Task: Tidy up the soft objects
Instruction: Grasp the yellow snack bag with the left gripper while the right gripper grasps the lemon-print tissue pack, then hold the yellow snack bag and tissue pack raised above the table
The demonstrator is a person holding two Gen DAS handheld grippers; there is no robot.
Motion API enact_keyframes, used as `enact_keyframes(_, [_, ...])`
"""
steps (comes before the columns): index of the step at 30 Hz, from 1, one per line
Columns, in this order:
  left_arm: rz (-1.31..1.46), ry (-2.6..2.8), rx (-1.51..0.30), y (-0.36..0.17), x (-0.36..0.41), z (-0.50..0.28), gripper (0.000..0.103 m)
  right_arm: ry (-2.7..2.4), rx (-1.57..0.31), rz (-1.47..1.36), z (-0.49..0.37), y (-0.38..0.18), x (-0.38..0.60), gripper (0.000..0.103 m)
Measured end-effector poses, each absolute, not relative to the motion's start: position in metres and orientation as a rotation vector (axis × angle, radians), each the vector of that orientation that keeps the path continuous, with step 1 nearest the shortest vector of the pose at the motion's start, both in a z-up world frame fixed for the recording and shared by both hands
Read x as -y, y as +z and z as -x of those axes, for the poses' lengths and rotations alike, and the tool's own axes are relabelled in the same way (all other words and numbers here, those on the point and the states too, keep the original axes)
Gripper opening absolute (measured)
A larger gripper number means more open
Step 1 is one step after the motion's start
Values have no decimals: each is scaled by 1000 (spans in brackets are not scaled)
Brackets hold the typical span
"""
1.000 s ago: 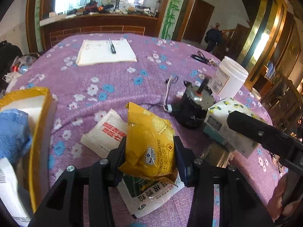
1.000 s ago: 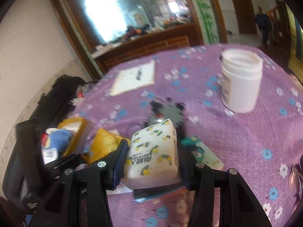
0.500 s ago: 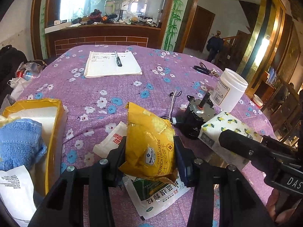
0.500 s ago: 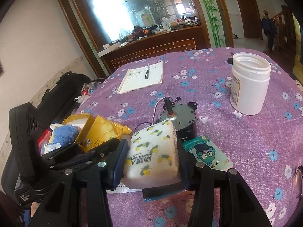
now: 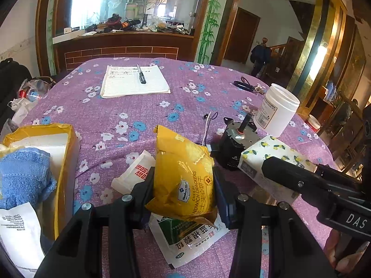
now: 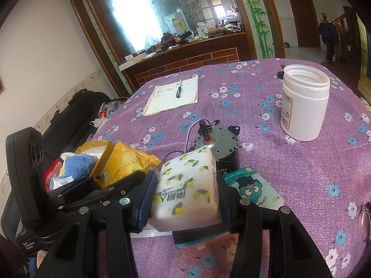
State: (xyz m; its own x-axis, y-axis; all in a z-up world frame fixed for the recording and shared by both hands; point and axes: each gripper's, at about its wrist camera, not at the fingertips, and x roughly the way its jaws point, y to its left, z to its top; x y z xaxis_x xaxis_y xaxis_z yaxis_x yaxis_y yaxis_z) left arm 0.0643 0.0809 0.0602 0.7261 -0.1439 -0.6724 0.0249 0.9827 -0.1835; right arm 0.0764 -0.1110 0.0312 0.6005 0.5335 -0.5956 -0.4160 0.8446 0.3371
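Fingers of left gripper (image 5: 183, 185) clamp yellow cheese cracker packet (image 5: 184, 173), partly closed, packet's long axis upright between pads. Right gripper (image 6: 185, 197) likewise pinches lemon-print tissue pack (image 6: 187, 185), jaws about half closed. Yellow box (image 5: 67, 153) with blue towel (image 5: 23, 180) sits left of cracker packet, so left gripper nearer; judged drop target. Purple floral tablecloth (image 5: 129, 106) beyond: motor, white jar, notepad, pen. Wood-panelled room, large mirror behind.
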Motion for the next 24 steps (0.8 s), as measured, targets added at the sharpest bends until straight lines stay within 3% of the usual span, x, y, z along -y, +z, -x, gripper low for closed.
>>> enact_keyframes(24, [165,-100,-717,70,-78,-58,45,549,-734,-200,-76,33,115,53])
